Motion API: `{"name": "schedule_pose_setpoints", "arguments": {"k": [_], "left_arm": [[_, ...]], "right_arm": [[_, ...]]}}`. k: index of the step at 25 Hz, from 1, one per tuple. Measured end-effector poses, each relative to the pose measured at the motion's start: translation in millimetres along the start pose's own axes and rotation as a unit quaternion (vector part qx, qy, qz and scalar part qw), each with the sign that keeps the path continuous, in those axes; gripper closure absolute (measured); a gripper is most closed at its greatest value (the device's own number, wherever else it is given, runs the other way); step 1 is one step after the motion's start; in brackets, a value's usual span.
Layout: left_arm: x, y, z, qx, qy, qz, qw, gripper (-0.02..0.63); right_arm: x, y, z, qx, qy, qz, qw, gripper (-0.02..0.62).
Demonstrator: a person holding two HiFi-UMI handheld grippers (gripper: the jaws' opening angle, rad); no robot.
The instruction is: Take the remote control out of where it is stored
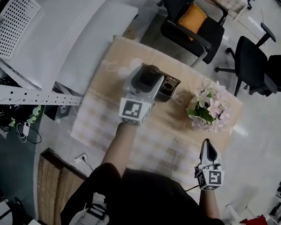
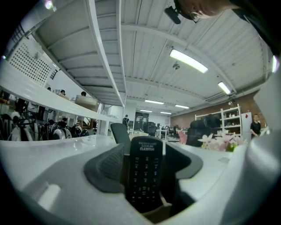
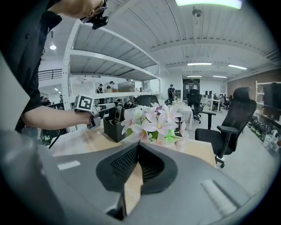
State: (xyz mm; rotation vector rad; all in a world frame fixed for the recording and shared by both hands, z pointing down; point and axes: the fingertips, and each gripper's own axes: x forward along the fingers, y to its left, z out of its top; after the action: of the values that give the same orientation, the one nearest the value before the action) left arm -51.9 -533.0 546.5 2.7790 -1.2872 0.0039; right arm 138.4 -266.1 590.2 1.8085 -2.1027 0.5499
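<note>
A black remote control (image 2: 145,173) with several rows of buttons stands upright in a dark holder box (image 1: 170,88) on the wooden table (image 1: 106,118). In the left gripper view it fills the gap between the jaws of my left gripper (image 2: 147,151), which stand wide and do not visibly press on it. From the head view that gripper (image 1: 149,79) sits at the holder's left side. My right gripper (image 1: 209,150) hangs near the table's front right corner, tips together, nothing held. The right gripper view shows the holder (image 3: 112,128) behind the flowers.
A pot of pink and white flowers (image 1: 208,109) stands right of the holder, between the two grippers. Black office chairs (image 1: 191,23) stand beyond the table's far edge. A white shelf frame (image 1: 36,55) runs along the left.
</note>
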Motion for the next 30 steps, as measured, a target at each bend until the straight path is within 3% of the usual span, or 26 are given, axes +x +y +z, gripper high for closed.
{"name": "schedule_pose_setpoints", "arguments": {"k": [3, 6, 11, 30], "left_arm": [[4, 0, -1, 0.009, 0.0, 0.007, 0.9999, 0.321], [2, 2, -3, 0.016, 0.003, 0.013, 0.9998, 0.37], [-4, -5, 3, 0.02, 0.016, -0.002, 0.9997, 0.373], [-58, -35, 94, 0.074, -0.035, -0.01, 0.9966, 0.377]], "right_arm": [[-3, -2, 0, -0.001, 0.0, -0.005, 1.0, 0.591], [-5, -4, 0, -0.001, -0.001, -0.007, 1.0, 0.591], [-6, 0, 6, -0.005, -0.008, 0.001, 1.0, 0.591], [-47, 14, 20, -0.032, -0.057, 0.028, 0.997, 0.591]]}}
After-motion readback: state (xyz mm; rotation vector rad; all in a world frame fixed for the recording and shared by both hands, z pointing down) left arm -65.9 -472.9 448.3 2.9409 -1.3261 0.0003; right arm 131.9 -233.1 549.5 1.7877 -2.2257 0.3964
